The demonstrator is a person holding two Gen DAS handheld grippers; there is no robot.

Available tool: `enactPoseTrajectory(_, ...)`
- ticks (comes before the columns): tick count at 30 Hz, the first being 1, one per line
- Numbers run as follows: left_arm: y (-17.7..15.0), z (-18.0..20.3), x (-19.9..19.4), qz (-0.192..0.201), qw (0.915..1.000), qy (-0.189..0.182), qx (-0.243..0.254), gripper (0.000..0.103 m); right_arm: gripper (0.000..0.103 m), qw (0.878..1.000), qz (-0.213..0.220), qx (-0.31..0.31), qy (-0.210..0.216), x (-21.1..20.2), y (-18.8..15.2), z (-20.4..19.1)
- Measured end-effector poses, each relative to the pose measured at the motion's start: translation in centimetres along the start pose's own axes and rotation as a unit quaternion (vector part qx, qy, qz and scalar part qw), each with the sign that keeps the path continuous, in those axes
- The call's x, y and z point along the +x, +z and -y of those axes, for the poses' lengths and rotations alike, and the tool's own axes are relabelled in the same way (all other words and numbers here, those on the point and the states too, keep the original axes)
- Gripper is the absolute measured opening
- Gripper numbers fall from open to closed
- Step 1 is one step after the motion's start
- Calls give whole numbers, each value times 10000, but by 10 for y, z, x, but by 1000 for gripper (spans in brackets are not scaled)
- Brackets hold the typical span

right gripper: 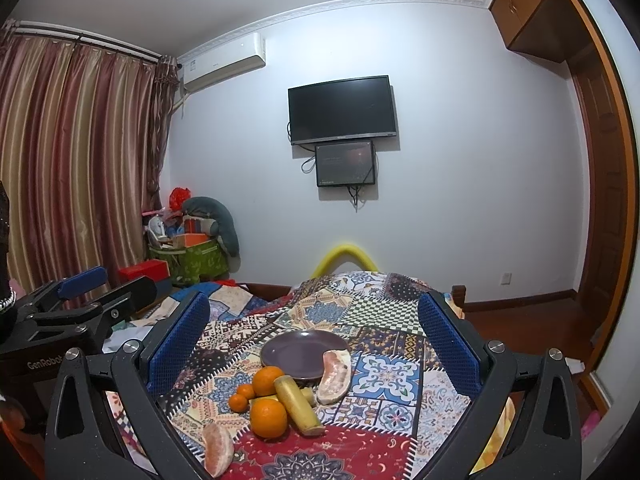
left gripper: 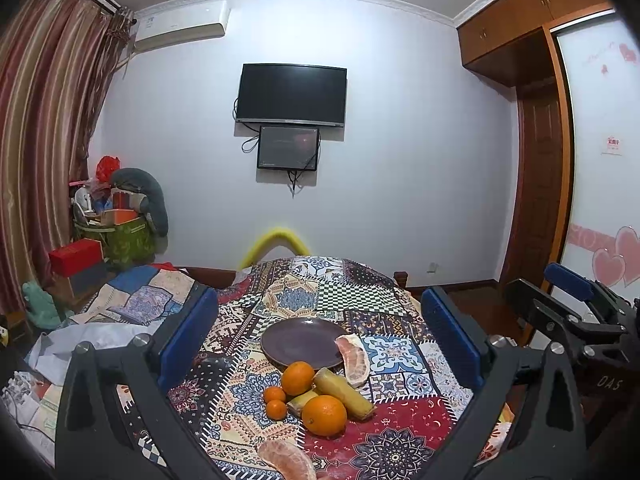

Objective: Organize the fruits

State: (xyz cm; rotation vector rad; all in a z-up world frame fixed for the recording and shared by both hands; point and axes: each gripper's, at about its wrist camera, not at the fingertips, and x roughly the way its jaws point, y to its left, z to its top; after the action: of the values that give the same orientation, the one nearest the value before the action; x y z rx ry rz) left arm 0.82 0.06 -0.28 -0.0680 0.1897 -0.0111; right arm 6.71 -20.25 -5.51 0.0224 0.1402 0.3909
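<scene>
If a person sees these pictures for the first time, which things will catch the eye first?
Probably the cluster of fruit on the patchwork cloth: a big orange nearest the camera, beside yellowish stalk pieces. Just behind it lies an empty purple plate, a pomelo wedge leaning on its right rim. Above, a dark television hangs on the wall.

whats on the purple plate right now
The purple plate looks bare inside. A pomelo wedge overlaps its right rim, hiding that edge. The oranges sit on the cloth in front.
</scene>
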Motion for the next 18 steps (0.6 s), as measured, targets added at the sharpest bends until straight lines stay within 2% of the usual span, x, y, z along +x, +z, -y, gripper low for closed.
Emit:
enactPoseTrajectory(11,-2,-1,1,-31,10000,2,-22,103,103,10000,-28,0,-9,1,-4,0)
enactPoseTrajectory(18,-6,-5,9,-181,9998,18,-64,103,103,9998,-166,-11,-51,9,-9,0)
